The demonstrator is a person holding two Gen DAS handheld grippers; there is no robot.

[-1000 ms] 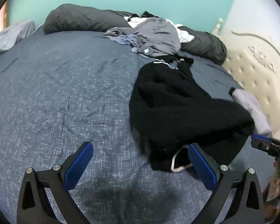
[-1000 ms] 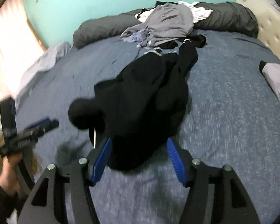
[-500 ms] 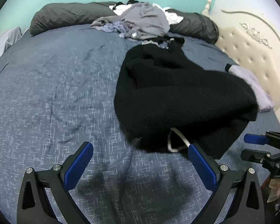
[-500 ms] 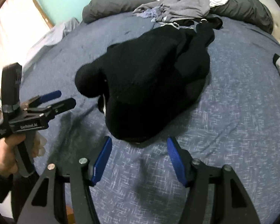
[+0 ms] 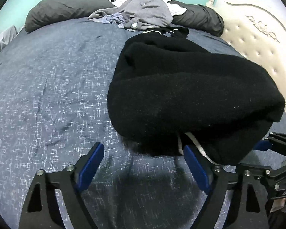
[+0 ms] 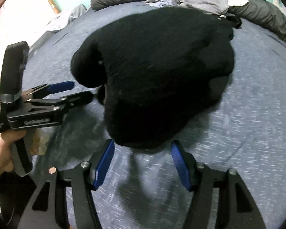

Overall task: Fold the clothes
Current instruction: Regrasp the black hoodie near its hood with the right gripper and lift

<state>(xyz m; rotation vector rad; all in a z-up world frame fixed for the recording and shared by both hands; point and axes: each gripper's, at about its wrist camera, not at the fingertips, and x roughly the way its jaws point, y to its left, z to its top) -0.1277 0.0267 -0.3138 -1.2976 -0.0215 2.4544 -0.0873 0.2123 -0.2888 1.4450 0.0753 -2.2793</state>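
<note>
A crumpled black fleece garment [image 5: 190, 99] lies bunched on the blue bed cover [image 5: 53, 87], with a white drawstring [image 5: 196, 143] showing at its near edge. My left gripper [image 5: 143, 156] is open, its right finger touching the garment's near hem. My right gripper [image 6: 142, 152] is open just short of the garment [image 6: 162, 72]. The left gripper also shows in the right wrist view [image 6: 70, 91], open beside the garment's left lobe. The right gripper shows at the right edge of the left wrist view [image 5: 272, 148].
A heap of grey and white clothes [image 5: 143, 13] lies at the far side on dark grey pillows [image 5: 66, 9]. A cream tufted headboard [image 5: 261, 43] stands at the right. A pale cloth [image 6: 66, 19] lies at the bed's far left edge.
Both grippers have moved closer to the black garment, which now fills more of each view. The left gripper has narrowed somewhat but stays open. The garment has not visibly moved.
</note>
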